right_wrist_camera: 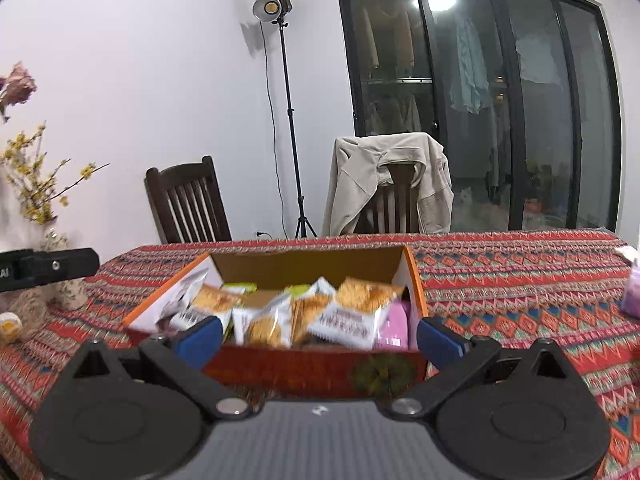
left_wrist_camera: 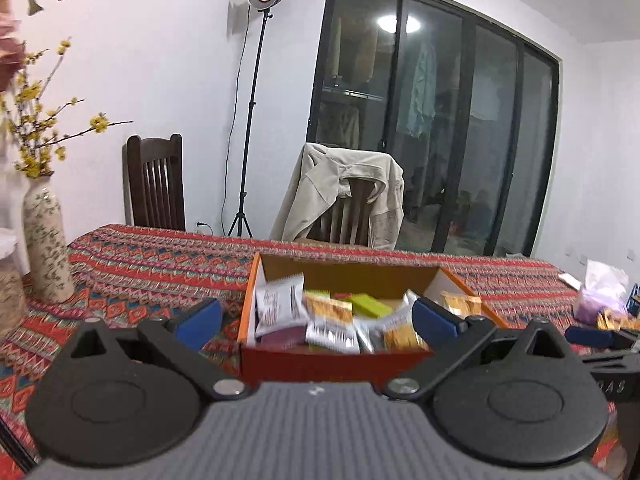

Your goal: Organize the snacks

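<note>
My L gripper & R gripper: both spread wide, holding nothing, facing snack packets in orange box on patterned cloth.

Glossy foil snack packets fill a matt cardboard box on woven cloth.

Print on the snack packets in the open box is motion-blurred and unreadable, the box's near wall hides the lower packets, and the vase flowers are cut off at left edge.
</note>
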